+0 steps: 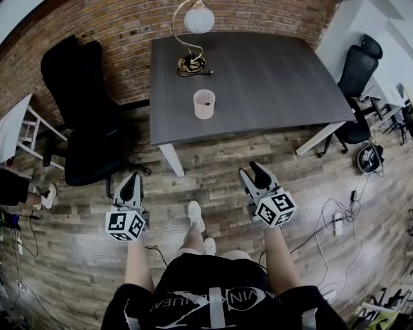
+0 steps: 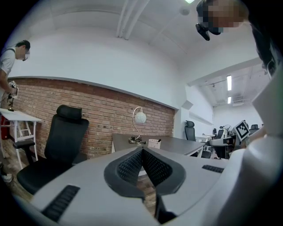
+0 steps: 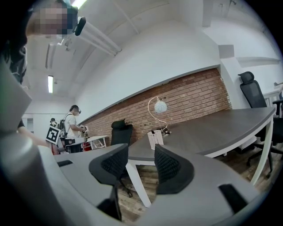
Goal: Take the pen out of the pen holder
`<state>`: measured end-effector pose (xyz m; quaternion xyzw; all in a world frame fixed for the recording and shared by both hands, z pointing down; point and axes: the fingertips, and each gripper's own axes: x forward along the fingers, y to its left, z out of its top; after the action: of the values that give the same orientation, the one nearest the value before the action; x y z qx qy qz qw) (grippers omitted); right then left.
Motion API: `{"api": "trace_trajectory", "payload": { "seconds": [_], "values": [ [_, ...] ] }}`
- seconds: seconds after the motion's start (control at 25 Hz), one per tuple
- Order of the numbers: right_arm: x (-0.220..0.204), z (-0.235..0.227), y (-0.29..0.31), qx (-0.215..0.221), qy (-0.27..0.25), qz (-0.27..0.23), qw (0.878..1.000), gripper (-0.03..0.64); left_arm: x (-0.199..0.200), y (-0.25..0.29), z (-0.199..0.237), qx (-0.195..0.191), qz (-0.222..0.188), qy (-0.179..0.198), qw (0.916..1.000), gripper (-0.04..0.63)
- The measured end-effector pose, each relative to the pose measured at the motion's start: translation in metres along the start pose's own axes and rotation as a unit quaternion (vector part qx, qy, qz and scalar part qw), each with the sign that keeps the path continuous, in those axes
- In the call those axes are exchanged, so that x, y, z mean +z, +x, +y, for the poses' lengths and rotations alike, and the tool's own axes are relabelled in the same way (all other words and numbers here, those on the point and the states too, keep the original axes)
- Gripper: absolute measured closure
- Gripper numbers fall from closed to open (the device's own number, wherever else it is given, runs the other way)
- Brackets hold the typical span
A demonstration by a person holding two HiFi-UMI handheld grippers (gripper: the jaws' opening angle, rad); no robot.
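Seen from the head view, a white mesh cup-shaped pen holder (image 1: pixel 204 104) stands upright near the front edge of a dark grey rectangular table (image 1: pixel 271 84), with a dark pen (image 1: pixel 207 102) showing inside it. A white globe lamp on a curved stem (image 1: pixel 199 19) stands at the far edge, and a black high-backed office chair (image 1: pixel 84 109) sits off the table's left side. The left gripper (image 1: pixel 131 182) and the right gripper (image 1: pixel 255 171) hang over the brown plank floor (image 1: pixel 206 180) on either side of the person's legs, well short of the table. In the left gripper view, the left gripper (image 2: pixel 142 152) has its ribbed black jaws pressed together with nothing between them, and the pen holder (image 2: pixel 154 143) stands far beyond on the table. In the right gripper view, the right gripper (image 3: pixel 141 161) has its jaws spread wide and empty. The pen holder (image 3: pixel 155 139) shows beyond the gap, well apart from it, near the table's end.
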<state>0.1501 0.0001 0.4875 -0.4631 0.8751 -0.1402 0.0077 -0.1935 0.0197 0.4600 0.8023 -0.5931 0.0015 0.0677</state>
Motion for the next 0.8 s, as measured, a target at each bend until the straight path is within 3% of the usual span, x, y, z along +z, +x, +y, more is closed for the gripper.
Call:
{"api": "trace_trajectory", "payload": {
  "seconds": [0.8],
  "values": [
    [0.023, -0.048, 0.109, 0.017, 0.0, 0.015, 1.0, 0.439, 0.003, 0.113, 0.023, -0.022, 0.02, 0.004, 0.9996, 0.581]
  ]
}}
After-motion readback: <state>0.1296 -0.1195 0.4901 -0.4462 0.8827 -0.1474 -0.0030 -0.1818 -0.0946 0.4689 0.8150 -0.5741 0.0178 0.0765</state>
